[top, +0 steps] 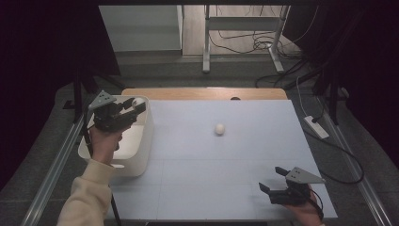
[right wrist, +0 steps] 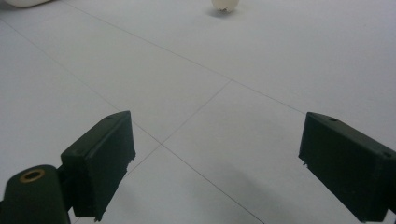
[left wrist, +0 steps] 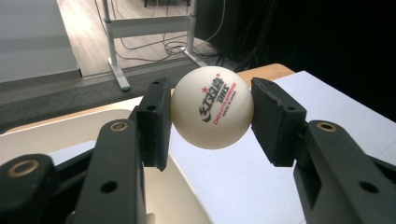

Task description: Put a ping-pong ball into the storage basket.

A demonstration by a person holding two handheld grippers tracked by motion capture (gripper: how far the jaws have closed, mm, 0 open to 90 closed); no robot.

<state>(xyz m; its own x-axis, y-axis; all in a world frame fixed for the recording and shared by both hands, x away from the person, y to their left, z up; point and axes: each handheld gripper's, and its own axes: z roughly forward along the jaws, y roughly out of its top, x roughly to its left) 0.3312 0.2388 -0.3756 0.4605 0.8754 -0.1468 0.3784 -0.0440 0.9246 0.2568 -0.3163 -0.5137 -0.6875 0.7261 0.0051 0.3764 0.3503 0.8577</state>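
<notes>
Both grippers are matte black — the left gripper [top: 135, 106] and right gripper [top: 271, 180] each carry a grey triangular plate, brass-ringed screw holes, blocky jaws — with a cream sleeve [top: 87, 195].

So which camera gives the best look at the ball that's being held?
The left gripper view: the held ball sits close up between the left gripper's pads, its red and black print readable. In the high view it is a small pale spot over the white bin.
</notes>
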